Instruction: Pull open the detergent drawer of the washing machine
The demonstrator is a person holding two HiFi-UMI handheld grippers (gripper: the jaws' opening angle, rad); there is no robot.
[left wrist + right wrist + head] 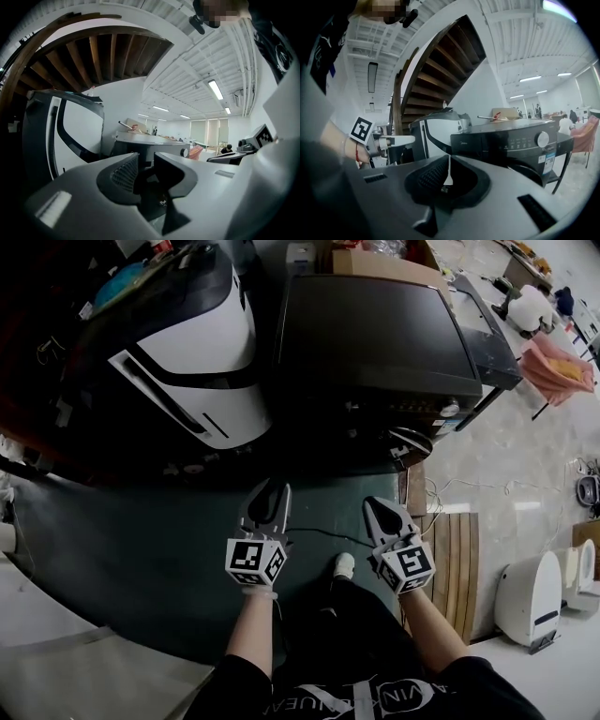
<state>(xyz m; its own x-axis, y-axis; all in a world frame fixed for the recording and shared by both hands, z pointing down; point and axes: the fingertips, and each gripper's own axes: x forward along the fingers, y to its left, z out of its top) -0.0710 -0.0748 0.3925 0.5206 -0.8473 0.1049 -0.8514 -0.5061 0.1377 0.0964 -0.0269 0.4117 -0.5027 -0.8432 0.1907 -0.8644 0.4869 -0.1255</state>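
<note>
Washing machine point(375, 334) = dark front-loader, top centre of the head view, w/ a white appliance point(197, 352) just beside it on the left. In the right gripper view its front faces the camera: control knob point(543, 139) at the right end of the top strip, and the detergent drawer point(478, 140) is prob. the panel at the strip's left end. It sits flush w/ the front, no gap showing, so it reads as shut; its edge is too dark to trace for sure.

Progress: basically nothing done yet. Drawer not pulled, not touched.

Left gripper point(267, 495) is low and well apart from the machine, over dark floor, pointing roughly level toward it. Jaws stand apart, nothing btwn them.

Right gripper point(386, 510) is beside it, likewise well short of the machine, near a slatted wooden mat point(455, 559). Jaws together, only a thin slit, empty.

Left to do, as I judge it: close the distance, get a gripper onto the drawer front, grip or hook its edge, pull straight out. So approach stage only, whole pull still ahead.
</note>
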